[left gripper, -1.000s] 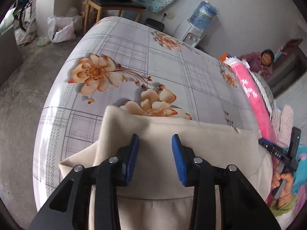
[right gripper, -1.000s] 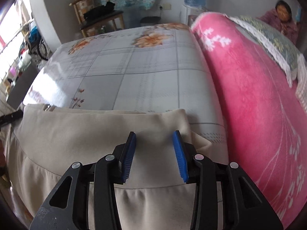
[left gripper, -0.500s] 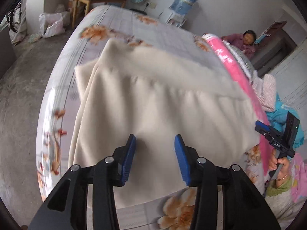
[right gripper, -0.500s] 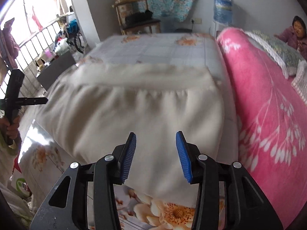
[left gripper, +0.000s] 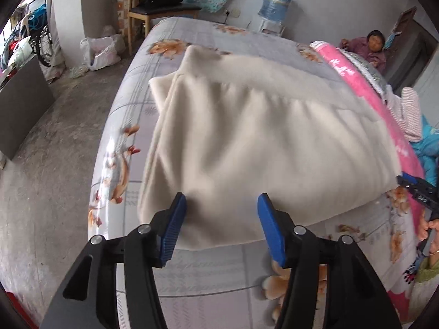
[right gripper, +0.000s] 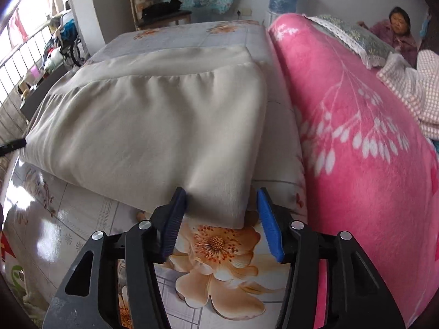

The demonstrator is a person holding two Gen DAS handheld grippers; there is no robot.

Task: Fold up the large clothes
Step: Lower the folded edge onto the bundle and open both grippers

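Note:
A large cream garment [left gripper: 260, 137] lies folded in half on the floral bed sheet [left gripper: 219, 271]. It also shows in the right wrist view [right gripper: 153, 126] with a gathered seam across it. My left gripper [left gripper: 221, 219] is open and empty, just above the garment's near left edge. My right gripper [right gripper: 221, 213] is open and empty at the garment's near right corner. The right gripper also shows at the edge of the left wrist view [left gripper: 417, 192].
A thick pink blanket [right gripper: 356, 137] fills the right side of the bed, with a pillow [right gripper: 354, 35] and a checked cloth [right gripper: 411, 90] on it. A person [right gripper: 395, 27] sits at the far right. A chair [left gripper: 162, 8], water dispenser [left gripper: 274, 5] and concrete floor [left gripper: 55, 137] lie beyond.
Both grippers have pulled back toward the near edge of the bed, open throughout. The garment now lies spread and folded in front of them, and both jaws stand wider.

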